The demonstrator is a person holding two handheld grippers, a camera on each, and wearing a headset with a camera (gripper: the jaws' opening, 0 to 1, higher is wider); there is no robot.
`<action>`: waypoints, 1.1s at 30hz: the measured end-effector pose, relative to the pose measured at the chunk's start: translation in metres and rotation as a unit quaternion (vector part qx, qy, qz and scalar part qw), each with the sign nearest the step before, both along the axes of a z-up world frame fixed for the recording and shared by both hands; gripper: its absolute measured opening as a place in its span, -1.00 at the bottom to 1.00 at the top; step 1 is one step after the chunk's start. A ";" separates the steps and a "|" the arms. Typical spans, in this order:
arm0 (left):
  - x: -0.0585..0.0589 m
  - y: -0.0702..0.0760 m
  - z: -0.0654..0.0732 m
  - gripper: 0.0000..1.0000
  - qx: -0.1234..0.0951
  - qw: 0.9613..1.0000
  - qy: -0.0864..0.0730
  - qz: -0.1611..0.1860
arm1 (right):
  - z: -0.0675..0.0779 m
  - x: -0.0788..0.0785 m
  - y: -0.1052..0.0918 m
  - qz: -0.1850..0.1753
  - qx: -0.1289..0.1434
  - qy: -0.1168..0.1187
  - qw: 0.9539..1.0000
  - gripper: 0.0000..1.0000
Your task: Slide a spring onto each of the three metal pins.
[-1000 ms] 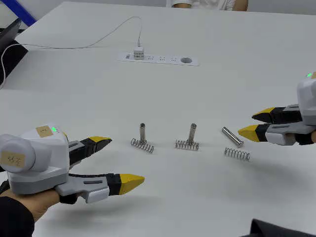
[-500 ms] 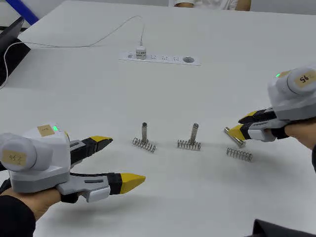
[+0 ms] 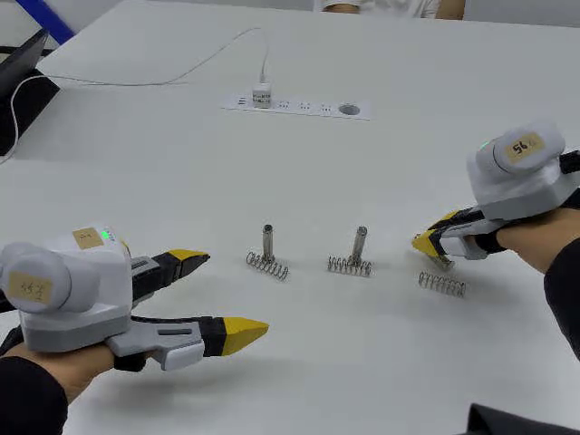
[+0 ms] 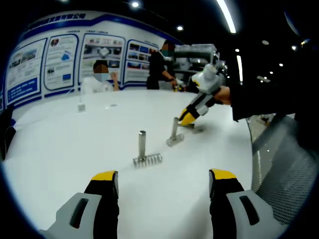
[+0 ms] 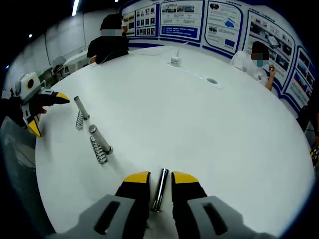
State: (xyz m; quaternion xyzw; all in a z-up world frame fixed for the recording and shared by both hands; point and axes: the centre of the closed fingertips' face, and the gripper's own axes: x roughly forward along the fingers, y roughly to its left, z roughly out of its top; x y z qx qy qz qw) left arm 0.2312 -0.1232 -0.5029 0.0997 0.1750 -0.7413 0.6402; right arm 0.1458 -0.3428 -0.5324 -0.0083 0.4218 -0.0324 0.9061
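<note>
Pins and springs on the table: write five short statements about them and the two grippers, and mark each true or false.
1. The left pin and the middle pin stand upright on the table. True.
2. The left spring is threaded over the left pin. False: it lies on the table at that pin's base.
3. The third pin lies flat between the jaws of the right gripper. True.
4. The left gripper holds a spring. False: its jaws are wide apart with nothing between them.
5. The third spring lies loose on the table near the right gripper. True.
</note>
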 end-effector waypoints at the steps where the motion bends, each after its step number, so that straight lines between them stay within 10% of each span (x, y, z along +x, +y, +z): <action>1: 0.000 0.000 0.000 0.51 0.000 1.000 0.000 0.000 | -0.001 0.000 0.000 -0.001 0.001 0.001 1.000 -0.65; 33: 0.000 0.000 -0.001 0.46 0.002 1.000 0.001 0.001 | -0.011 0.004 0.000 -0.018 0.024 0.025 0.999 -0.81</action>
